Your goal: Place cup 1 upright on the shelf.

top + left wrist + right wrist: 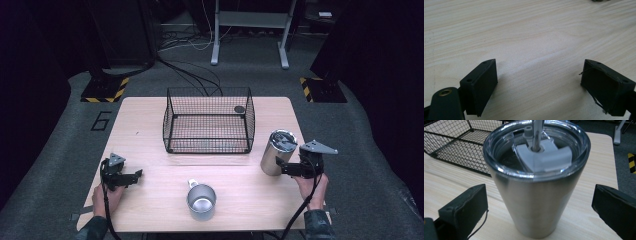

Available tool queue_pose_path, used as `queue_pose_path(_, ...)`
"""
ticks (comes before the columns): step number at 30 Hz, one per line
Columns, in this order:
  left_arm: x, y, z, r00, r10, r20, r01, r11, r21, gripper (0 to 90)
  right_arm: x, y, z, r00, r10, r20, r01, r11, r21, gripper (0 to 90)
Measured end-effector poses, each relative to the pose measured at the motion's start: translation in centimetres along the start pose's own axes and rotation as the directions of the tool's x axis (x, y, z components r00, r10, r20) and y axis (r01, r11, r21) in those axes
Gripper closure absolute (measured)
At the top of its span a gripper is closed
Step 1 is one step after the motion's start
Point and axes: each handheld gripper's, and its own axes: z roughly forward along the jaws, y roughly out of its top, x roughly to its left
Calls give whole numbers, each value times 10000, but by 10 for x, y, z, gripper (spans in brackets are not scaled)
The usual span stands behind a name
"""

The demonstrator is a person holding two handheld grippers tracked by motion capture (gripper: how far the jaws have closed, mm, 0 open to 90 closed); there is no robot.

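A steel tumbler [277, 152] with a clear lid and a straw stands on the wooden table [150, 125] at the right. My right gripper [285, 169] is level with its lower half. In the right gripper view the tumbler [536, 190] stands between the jaws of the right gripper [539, 212], with a gap on each side, so the gripper is open. At the table's left my left gripper [136, 176] rests low over bare wood. Its jaws stand apart with nothing between them in the left gripper view [539, 82].
A black wire basket [208, 120] sits at the table's middle back, with a small dark round thing [239, 109] in its far right corner. A steel mug [201, 201] with a handle stands near the front edge. Cables cross the floor behind.
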Motion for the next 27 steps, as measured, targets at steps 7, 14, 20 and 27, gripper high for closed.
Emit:
queue_pose_path(7,0,0,0,10000,-27,10,27,10000,-8,135,1,6,8,10000,47,48,-46,9997,-247,2)
queue_pose_path(14,0,0,0,10000,-17,1,17,10000,-5,135,3,10,18,9998,133,-116,-139,9986,-504,15)
queue_pose_path(20,0,0,0,10000,-15,5,15,10000,7,135,4,14,23,9999,131,-104,-137,9981,-607,14)
queue_pose_path(27,0,0,0,10000,-16,-14,16,10000,-15,135,4,14,26,9999,124,-86,-131,9969,-773,12)
